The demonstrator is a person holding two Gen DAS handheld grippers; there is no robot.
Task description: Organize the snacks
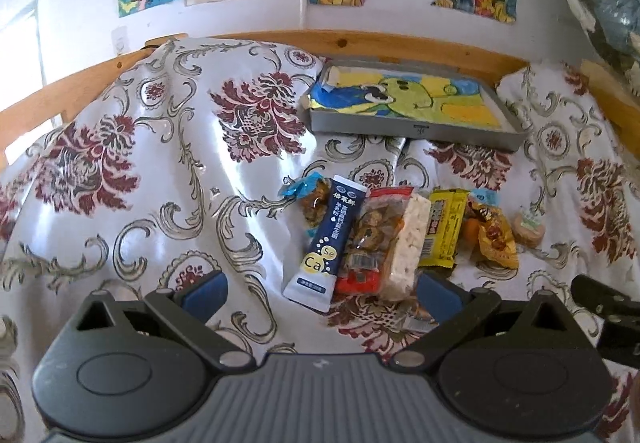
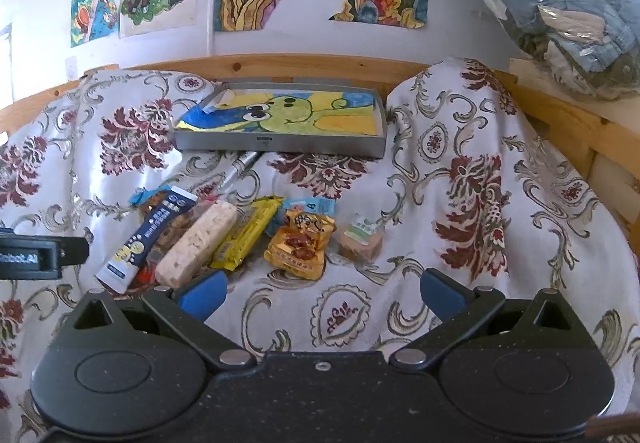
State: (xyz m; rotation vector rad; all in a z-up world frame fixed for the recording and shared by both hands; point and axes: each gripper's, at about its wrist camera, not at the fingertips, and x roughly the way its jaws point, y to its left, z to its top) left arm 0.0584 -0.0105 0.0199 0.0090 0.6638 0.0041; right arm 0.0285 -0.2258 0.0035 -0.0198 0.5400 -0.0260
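Several snacks lie in a row on the floral cloth: a navy stick pack (image 1: 318, 243) (image 2: 146, 237), a red-ended nut bar (image 1: 366, 243), a white rice bar (image 1: 408, 247) (image 2: 198, 245), a yellow bar (image 1: 444, 227) (image 2: 246, 233), a gold pouch (image 1: 494, 237) (image 2: 300, 243) and a small round cake (image 1: 528, 229) (image 2: 360, 241). Behind them sits a grey tray (image 1: 416, 129) (image 2: 280, 145) lined with a frog drawing. My left gripper (image 1: 320, 293) is open just short of the stick pack. My right gripper (image 2: 322, 293) is open, below the gold pouch.
The cloth (image 1: 160, 163) is rumpled into humps left and right of the tray. A wooden rail (image 1: 400, 47) runs behind it under a wall of drawings. A bag of clothes (image 2: 560, 3) hangs at the upper right. The other gripper shows at frame edges (image 1: 608, 311) (image 2: 36, 257).
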